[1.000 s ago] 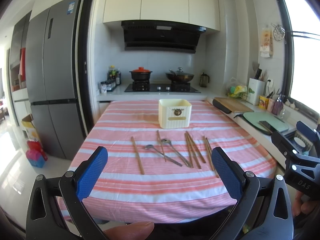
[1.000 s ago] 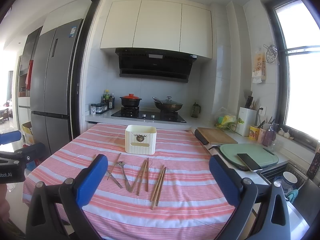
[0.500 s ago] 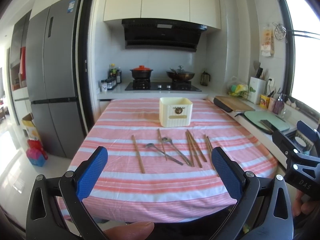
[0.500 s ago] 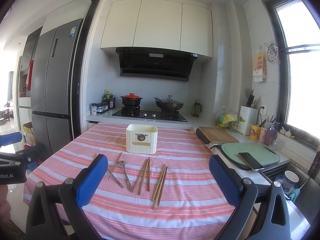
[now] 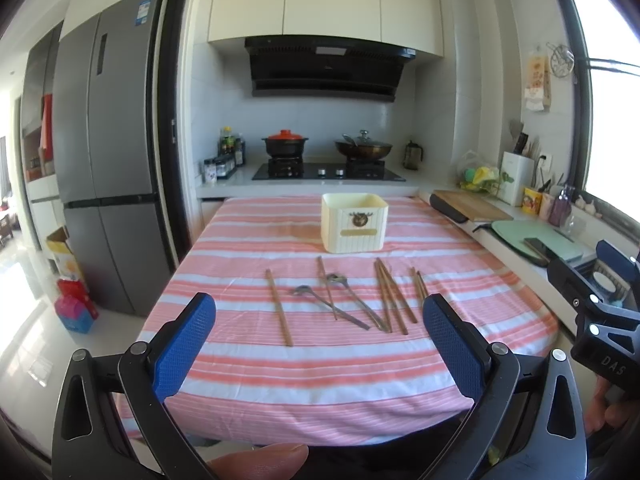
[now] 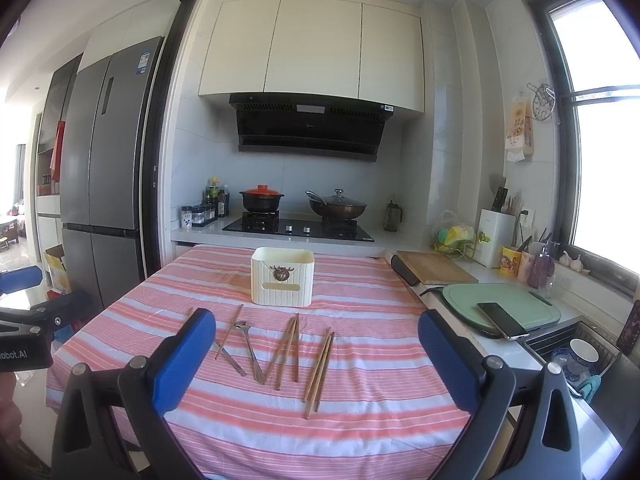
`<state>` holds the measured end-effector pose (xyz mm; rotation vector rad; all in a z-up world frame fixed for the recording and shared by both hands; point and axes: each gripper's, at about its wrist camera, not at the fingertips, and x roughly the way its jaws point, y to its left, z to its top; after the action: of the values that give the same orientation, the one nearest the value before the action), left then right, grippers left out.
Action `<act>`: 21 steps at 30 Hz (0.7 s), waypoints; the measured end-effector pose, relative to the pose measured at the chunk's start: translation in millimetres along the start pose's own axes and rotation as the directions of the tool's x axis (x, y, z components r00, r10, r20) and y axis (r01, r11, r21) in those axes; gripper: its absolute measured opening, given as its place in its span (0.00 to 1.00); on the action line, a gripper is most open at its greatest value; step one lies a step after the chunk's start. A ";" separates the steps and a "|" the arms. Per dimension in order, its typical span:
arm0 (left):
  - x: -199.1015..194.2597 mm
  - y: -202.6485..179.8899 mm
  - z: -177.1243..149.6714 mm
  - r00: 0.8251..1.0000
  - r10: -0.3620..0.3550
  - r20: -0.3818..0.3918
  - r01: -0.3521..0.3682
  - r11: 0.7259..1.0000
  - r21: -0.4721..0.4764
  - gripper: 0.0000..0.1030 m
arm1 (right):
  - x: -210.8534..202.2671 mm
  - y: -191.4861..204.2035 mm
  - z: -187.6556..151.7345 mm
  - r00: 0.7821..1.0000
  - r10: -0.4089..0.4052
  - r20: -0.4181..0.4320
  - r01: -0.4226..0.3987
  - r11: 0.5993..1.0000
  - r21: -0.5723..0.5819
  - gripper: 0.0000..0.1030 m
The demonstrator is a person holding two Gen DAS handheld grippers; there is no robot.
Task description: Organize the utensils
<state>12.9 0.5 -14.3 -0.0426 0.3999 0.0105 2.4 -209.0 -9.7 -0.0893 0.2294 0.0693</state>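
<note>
Two grippers are held above the near edge of a bench [image 5: 240,376] covered in a pink-and-white striped cloth: the left gripper [image 5: 320,340] and the right gripper [image 6: 316,356], each with blue fingers spread wide apart and empty. Wooden chopsticks [image 6: 320,364] and metal spoons [image 5: 352,300] are laid loosely mid-bench, just before a cream utensil holder [image 5: 354,222].

A home kitchen: pots are sitting on a gas hob [image 6: 298,227] under a range hood [image 6: 310,128] (fridge [image 5: 106,152] standing nearby).
</note>
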 end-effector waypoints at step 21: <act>18.5 -4.8 4.7 0.999 -0.014 -0.038 0.015 1.000 0.024 1.00 | 17.5 -9.0 -0.9 0.999 -0.004 -0.036 0.004 1.000 0.021 1.00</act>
<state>31.8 -4.0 -17.0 -0.0213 0.4370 -0.0094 20.0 -217.0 -13.9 -0.0701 0.2659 0.0615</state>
